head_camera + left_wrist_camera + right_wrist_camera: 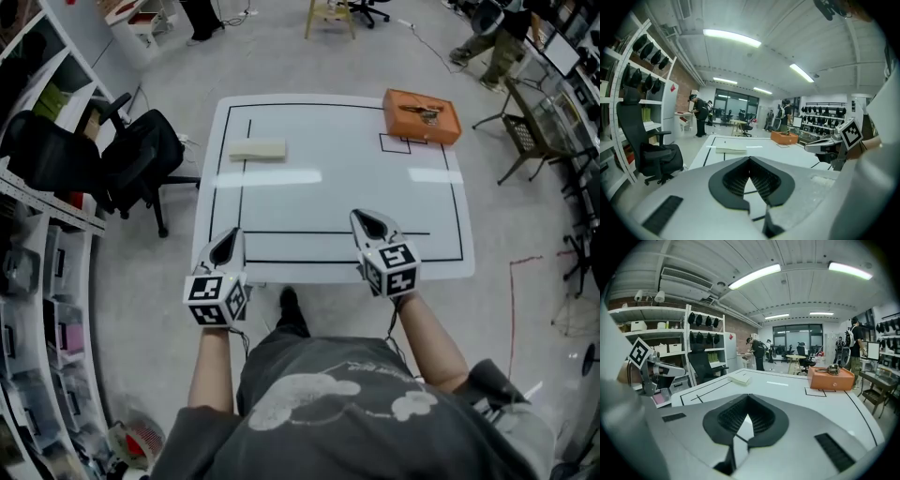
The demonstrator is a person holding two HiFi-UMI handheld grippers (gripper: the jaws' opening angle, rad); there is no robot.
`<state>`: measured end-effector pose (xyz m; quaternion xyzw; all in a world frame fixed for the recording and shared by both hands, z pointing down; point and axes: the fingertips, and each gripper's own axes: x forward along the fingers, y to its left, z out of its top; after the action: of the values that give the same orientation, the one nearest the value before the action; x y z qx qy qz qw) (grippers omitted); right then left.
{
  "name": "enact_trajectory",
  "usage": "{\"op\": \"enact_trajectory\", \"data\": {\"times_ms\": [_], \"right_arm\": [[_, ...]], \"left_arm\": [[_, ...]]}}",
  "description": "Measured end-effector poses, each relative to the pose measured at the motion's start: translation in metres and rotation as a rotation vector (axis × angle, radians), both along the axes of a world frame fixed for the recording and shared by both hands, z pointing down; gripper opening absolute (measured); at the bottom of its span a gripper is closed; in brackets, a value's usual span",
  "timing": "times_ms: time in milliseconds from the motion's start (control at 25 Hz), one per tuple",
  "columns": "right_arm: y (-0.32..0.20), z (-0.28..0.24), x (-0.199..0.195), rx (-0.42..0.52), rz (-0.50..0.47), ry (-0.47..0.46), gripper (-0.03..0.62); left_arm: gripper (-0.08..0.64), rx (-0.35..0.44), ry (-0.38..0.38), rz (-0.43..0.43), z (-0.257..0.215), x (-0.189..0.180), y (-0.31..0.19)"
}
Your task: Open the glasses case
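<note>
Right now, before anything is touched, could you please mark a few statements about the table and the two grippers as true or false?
1. The pale case lies on the far left part of the table. True.
2. The right gripper is holding the pale case. False: its jaws are together on nothing, near the table's near edge.
3. The orange box stands at the table's far right corner. True.
4. The left gripper has its jaws wide apart. False: they are together, with nothing between them.
5. The top of the orange box is bare. False: a small metallic object lies on it.
</note>
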<state>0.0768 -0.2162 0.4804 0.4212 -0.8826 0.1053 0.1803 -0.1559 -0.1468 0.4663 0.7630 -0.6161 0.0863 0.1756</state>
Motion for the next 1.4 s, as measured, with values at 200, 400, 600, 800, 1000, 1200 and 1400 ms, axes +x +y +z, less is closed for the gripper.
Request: {"op": "enact_trajectory", "data": {"times_ms": [200, 400, 600, 800, 1000, 1200, 1400], "right_arm": [[-0.043, -0.003, -0.034, 0.004, 0.005, 0.012, 0.0], [-0.078, -0.003, -0.063, -0.008, 0.016, 0.026, 0.001], [-0.109, -0.003, -0.092, -0.016, -0.014, 0.03, 0.0], [-0.142, 0.004, -0.114, -0.046, -0.038, 0.063, 0.0], [-0.171, 0.015, -0.135, -0.061, -0.061, 0.11, 0.0], [-0.186, 0.028, -0.147, -0.087, -0.071, 0.131, 0.002], [-0.191, 0.046, -0.157, -0.109, -0.096, 0.183, 0.002]], "left_arm": [[-0.002, -0.027, -0.027, 0.032, 0.004, -0.032, -0.049], [-0.002, -0.054, -0.022, 0.062, 0.012, -0.055, -0.089], [-0.002, -0.101, -0.047, 0.086, 0.028, -0.074, -0.127], [-0.002, -0.14, -0.061, 0.11, 0.043, -0.09, -0.165], [-0.002, -0.183, -0.081, 0.139, 0.065, -0.095, -0.197], [-0.002, -0.218, -0.119, 0.169, 0.088, -0.093, -0.216], [-0.002, -0.247, -0.153, 0.167, 0.105, -0.095, -0.225]]}}
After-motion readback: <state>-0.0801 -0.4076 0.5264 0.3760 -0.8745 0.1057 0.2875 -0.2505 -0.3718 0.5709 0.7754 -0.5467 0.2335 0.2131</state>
